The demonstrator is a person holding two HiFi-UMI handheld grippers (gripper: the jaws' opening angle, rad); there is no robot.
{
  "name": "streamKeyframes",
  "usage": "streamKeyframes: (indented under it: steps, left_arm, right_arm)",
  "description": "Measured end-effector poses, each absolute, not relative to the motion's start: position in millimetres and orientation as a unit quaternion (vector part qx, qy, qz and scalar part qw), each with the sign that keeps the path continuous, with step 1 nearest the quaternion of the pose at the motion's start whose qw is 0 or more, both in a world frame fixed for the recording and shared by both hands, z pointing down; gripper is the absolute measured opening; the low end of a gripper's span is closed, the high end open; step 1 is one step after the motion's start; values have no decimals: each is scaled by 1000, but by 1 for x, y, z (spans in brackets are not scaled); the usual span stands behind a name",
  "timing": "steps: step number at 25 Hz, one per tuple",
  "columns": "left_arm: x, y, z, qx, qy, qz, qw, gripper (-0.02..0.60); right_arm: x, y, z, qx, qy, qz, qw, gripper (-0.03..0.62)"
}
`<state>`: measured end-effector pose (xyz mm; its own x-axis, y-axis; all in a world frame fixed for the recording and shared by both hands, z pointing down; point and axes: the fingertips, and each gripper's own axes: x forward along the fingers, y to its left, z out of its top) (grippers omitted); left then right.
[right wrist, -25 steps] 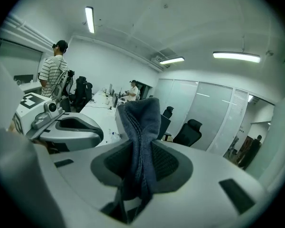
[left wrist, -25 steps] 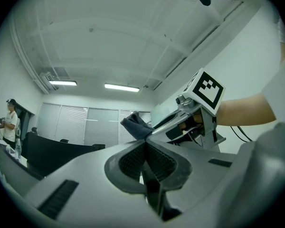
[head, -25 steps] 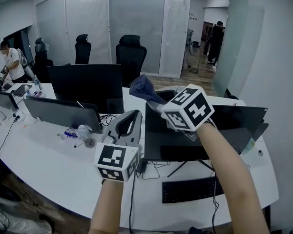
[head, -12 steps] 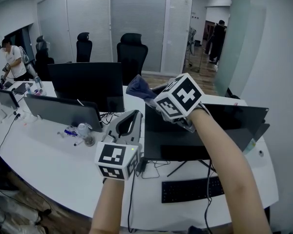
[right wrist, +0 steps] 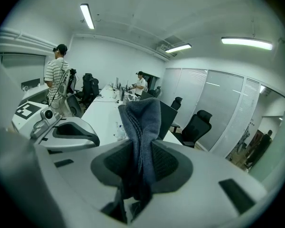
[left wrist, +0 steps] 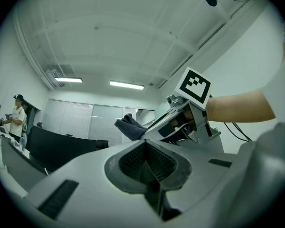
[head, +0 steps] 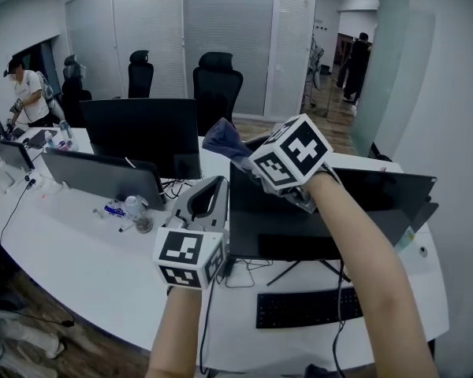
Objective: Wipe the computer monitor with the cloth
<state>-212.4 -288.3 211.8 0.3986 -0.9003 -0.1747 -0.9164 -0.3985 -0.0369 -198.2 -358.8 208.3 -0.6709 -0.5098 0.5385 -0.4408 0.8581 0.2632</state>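
Shifting toward 9 o'clock, right tool (head: pixel 248 164) is pinching cloth (head: pixel 223 138) over top edge of monitor (head: pixel 288 211), ready for wiping; left tool (head: pixel 208 198) is idling, closed, empty.

The right gripper (head: pixel 248 166) and forearm (head: pixel 355 242) hide part of the monitor (head: pixel 260 211).

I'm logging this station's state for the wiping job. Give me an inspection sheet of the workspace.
Surface: long white desk.
Job's things: monitor dark, upright; cloth above its top left corner, contact unclear.
Clutter: keyboard before the monitor; other monitors and small items to the left.
Grippers: left gripper shut, empty; right gripper shut on the cloth.
Cables: loose cables on the desk under the monitor.
Surroundings: office chairs, blinds, a person at far left.
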Motion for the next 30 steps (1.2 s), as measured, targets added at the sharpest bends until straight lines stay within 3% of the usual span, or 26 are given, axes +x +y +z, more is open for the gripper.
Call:
streamKeyframes:
  steps: [30]
  left_arm:
    - [-136,-287,210,-820,568,51,49,8]
  right_arm:
    - [-121,-362,207,249,-926,-28,283,115]
